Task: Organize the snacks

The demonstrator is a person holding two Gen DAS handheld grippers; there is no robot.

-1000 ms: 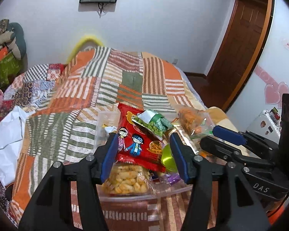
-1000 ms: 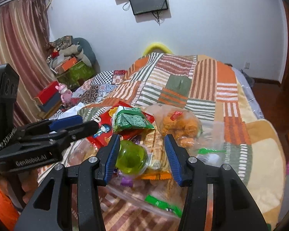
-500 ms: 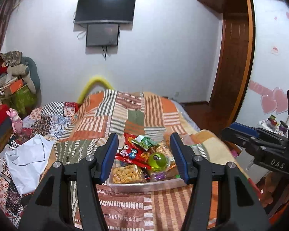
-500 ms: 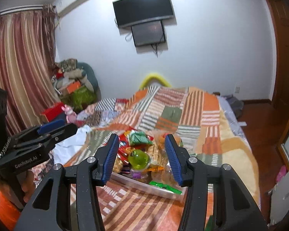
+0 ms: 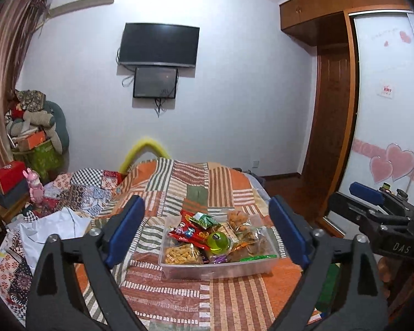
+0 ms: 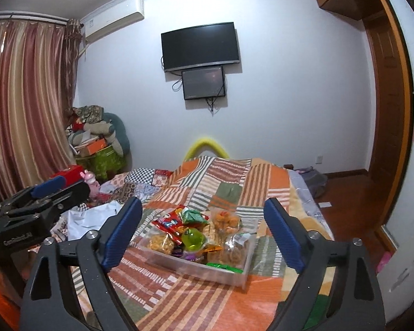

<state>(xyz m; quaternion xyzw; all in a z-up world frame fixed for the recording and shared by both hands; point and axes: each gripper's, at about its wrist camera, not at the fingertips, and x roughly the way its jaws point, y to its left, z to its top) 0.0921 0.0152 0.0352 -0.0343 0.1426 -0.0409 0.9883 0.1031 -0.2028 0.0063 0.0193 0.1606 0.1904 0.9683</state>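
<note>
snack labels (image 5: 189,229) too small, container (image 5: 218,271) bottom hidden

One clear plastic bin (image 5: 215,269) is counted on one patchwork bed (image 5: 207,190). Within it are listed: one red snack packet (image 5: 185,230), one green packet (image 5: 205,220), one green jelly cup (image 5: 219,242), and three clear bags of orange-yellow snacks. Two wall screens are recorded on the far wall.

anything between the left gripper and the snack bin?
Only bare striped quilt. In the left wrist view the open left gripper frames the clear snack bin, nothing intervening on the bedspread.
</note>
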